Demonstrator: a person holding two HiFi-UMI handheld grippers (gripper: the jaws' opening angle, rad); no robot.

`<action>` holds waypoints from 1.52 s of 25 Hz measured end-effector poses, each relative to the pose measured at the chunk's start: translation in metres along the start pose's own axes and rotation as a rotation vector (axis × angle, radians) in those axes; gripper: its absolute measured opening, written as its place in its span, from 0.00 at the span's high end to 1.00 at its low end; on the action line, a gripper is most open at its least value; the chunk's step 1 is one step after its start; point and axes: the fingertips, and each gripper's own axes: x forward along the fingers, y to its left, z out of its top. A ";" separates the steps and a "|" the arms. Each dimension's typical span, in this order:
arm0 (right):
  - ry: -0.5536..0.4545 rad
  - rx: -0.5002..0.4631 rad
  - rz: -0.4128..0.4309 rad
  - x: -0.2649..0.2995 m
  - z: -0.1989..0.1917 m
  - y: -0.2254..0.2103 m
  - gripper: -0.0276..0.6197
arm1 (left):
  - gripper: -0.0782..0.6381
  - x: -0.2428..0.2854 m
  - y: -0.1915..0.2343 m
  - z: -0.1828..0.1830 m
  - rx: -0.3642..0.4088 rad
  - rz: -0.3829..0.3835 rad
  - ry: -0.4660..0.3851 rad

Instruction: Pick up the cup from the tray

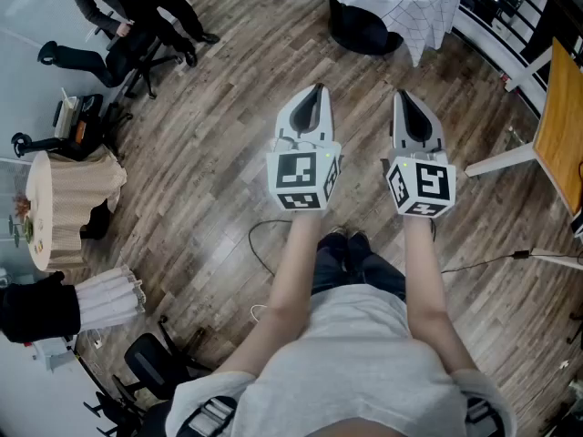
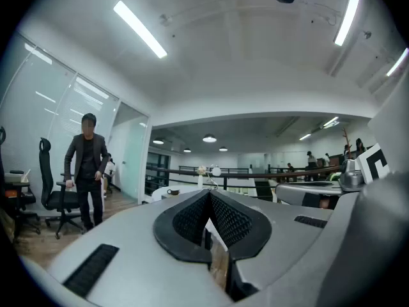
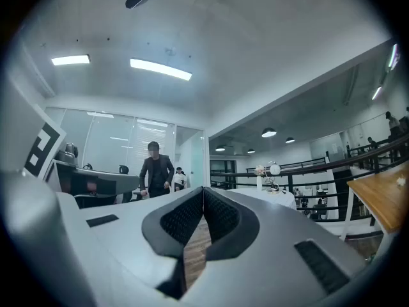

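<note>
Wood-plank floor [image 1: 228, 153] lies under both grippers, which are held level and side by side at the ends of the person's bare forearms. The left gripper [image 1: 318, 87] has its jaws pressed together with nothing between them; its own view shows the two dark ribbed pads [image 2: 192, 219] meeting at the tip. The right gripper [image 1: 402, 94], just beside it, is likewise closed tight and empty, its pads [image 3: 220, 215] touching along their front edge. Straight ahead of both tips, well apart from them, stands a table [image 1: 428, 7] under a white checked cloth. In the left gripper view a small dark cup [image 2: 172, 191] sits on that table, just left of the jaw tips and far beyond them; what lies under it cannot be told at this range. Further left of the left gripper a person in a dark jacket [image 2: 85, 165] stands by an office chair [image 2: 54, 190] near glass walls; the same person [image 3: 156, 171] shows left of the right gripper's tips. To the right of the right gripper is a wooden tabletop [image 1: 560, 126] on white legs. Behind the left gripper, near the person's feet, a thin cable [image 1: 260, 244] loops across the floor, and off to its left is a round table [image 1: 64, 198] draped in beige.
</note>
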 end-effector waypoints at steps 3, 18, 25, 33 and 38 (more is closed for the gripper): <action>0.004 0.007 -0.005 0.000 -0.002 -0.002 0.94 | 0.88 0.001 0.000 -0.001 -0.007 -0.003 0.003; -0.026 0.033 0.007 0.001 0.002 -0.012 0.94 | 0.88 0.008 -0.009 -0.007 -0.004 -0.004 0.010; -0.020 0.032 0.009 -0.002 -0.003 -0.039 0.94 | 0.88 0.026 -0.033 -0.011 -0.012 -0.007 0.016; -0.008 0.049 0.043 0.003 -0.008 -0.062 0.94 | 0.88 0.037 -0.047 -0.013 -0.013 0.021 0.025; 0.006 0.060 0.066 0.018 -0.014 -0.058 0.94 | 0.88 0.045 -0.034 -0.015 -0.019 0.041 0.031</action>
